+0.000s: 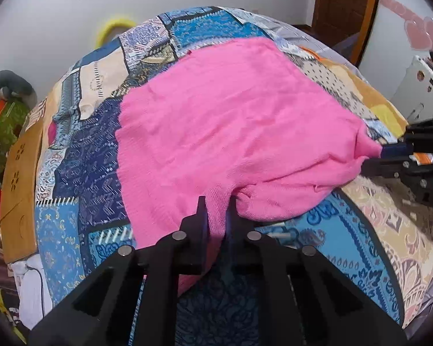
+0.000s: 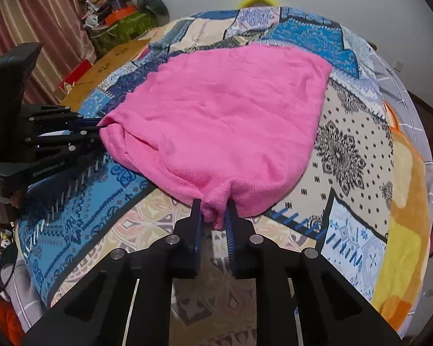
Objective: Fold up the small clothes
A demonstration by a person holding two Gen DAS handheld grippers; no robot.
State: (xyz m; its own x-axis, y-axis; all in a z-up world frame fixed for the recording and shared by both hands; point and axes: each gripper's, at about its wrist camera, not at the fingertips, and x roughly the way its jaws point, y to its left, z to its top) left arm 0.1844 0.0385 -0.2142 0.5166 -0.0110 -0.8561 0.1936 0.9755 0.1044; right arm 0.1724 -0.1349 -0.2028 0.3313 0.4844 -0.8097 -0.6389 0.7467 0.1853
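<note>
A pink knit garment (image 1: 222, 121) lies spread on a patterned patchwork blanket (image 1: 80, 155). In the left wrist view my left gripper (image 1: 216, 204) is shut on the garment's near edge, with pink cloth bunched between its fingers. My right gripper (image 1: 385, 151) enters from the right edge and pinches the garment's right corner. In the right wrist view the pink garment (image 2: 231, 115) fills the middle, my right gripper (image 2: 214, 206) is shut on a gathered fold of its near corner, and my left gripper (image 2: 102, 125) holds the left corner.
The patterned blanket (image 2: 346, 150) covers a bed that falls away on all sides. A wooden board (image 1: 20, 190) and clutter stand at the left. A cluttered pile (image 2: 121, 17) and a curtain (image 2: 43, 28) are at the far left. A wooden door (image 1: 346, 3) is behind.
</note>
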